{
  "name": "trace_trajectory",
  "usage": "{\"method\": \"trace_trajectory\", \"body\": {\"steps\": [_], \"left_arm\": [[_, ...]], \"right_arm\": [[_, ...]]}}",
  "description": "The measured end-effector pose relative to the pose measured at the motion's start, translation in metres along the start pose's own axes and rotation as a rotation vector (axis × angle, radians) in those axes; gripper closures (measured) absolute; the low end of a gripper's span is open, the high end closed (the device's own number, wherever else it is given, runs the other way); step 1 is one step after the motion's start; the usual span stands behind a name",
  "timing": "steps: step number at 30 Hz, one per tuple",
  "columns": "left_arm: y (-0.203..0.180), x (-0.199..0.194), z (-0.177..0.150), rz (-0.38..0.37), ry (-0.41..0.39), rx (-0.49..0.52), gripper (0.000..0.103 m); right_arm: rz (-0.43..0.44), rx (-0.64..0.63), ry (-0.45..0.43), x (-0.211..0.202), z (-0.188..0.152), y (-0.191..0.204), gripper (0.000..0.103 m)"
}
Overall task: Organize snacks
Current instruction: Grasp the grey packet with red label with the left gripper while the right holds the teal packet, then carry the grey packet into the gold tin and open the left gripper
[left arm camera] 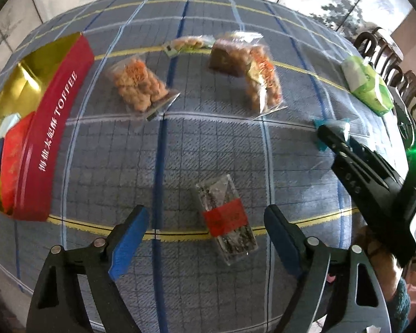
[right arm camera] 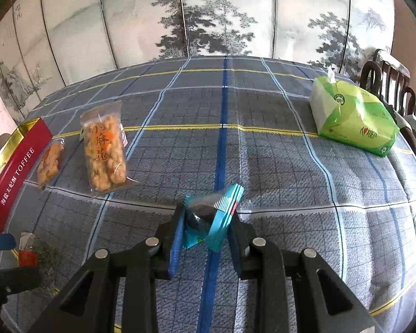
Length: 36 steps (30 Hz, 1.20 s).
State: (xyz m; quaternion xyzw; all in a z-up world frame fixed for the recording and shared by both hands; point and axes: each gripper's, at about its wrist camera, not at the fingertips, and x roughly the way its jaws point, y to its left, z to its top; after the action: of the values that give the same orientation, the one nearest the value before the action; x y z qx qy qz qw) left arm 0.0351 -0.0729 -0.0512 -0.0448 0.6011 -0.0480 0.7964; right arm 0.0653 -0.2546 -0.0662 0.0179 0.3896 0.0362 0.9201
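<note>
My left gripper (left arm camera: 205, 238) is open, its blue pads on either side of a clear snack pack with a red label (left arm camera: 226, 219) lying on the checked tablecloth. A red and gold toffee box (left arm camera: 36, 138) lies open at the left with packets inside. Several bags of fried twists (left arm camera: 138, 83) (left arm camera: 263, 80) lie further back. My right gripper (right arm camera: 208, 227) is shut on a small teal snack packet (right arm camera: 216, 216) held above the cloth; it also shows in the left wrist view (left arm camera: 332, 133).
A green tissue pack (right arm camera: 352, 116) sits at the right back of the table (right arm camera: 263, 152). Dark wooden chairs (right arm camera: 396, 88) stand past the right edge. A painted folding screen (right arm camera: 208, 14) stands behind the table. The toffee box (right arm camera: 14, 166) is at the left.
</note>
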Motion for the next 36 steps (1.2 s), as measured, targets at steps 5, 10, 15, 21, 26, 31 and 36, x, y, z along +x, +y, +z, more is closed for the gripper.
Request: {"method": "trace_trajectory", "body": {"steps": [5,10,15,21,26,31,36], "left_arm": [[0.001,0.007,0.001,0.009,0.011,0.001,0.041],[0.000,0.008,0.002,-0.004,0.015,0.025,0.062],[0.000,0.007,0.000,-0.004,0.015,0.055,0.079],[-0.002,0.004,-0.003,-0.002,0.005,0.093,0.080],[0.004,-0.002,-0.007,-0.003,0.000,0.107,0.080],[0.009,-0.009,-0.008,0.015,-0.024,0.116,0.080],[0.016,-0.018,-0.006,0.043,-0.052,0.120,0.080]], "right_arm": [[0.006,0.004,0.001,0.000,-0.001,0.000,0.074],[0.006,0.005,0.001,-0.001,-0.001,-0.001,0.074],[0.008,0.006,0.001,-0.001,0.000,-0.001,0.074],[0.006,0.005,0.001,-0.001,0.000,-0.001,0.074],[0.006,0.005,0.001,-0.001,0.000,-0.001,0.074],[0.005,0.005,0.002,-0.001,0.000,-0.001,0.074],[0.004,0.004,0.002,-0.001,0.000,-0.001,0.074]]}}
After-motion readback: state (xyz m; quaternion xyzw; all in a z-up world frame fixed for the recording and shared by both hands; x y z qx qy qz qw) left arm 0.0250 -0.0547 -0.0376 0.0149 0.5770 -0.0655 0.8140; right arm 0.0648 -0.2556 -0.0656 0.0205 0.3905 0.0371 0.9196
